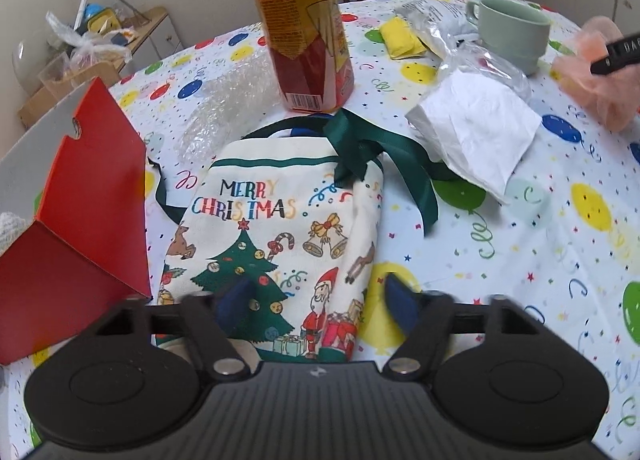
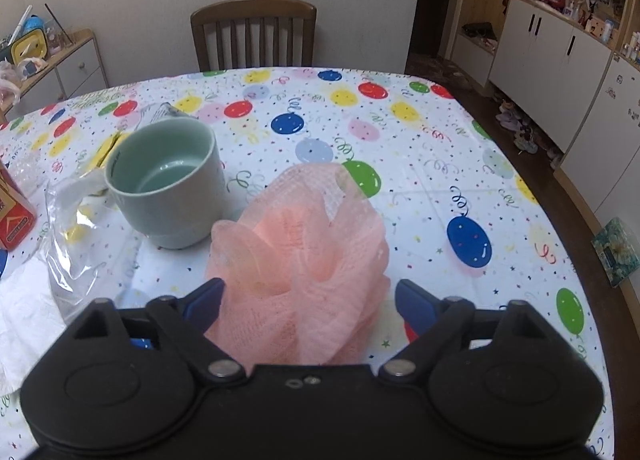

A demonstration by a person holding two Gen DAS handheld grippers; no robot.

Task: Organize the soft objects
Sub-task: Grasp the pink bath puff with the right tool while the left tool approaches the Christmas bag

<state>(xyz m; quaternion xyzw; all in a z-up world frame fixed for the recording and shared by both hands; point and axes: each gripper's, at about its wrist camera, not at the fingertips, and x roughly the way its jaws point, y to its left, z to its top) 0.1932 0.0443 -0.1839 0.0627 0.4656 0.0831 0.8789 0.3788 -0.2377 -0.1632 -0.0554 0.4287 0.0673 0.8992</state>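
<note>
Here, balloon-print tablecloth fronts wooden chair.

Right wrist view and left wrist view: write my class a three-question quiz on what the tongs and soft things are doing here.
1. True or false: the right tongs are shut on the pink pouf.
2. What lies between the open left tongs? A) mug B) Christmas bag C) bottle
3. Fill in: the green mug stands ____ on the table.

Key:
1. False; the jaws stand open on either side of the pouf.
2. B, the Christmas bag.
3. upright
</note>
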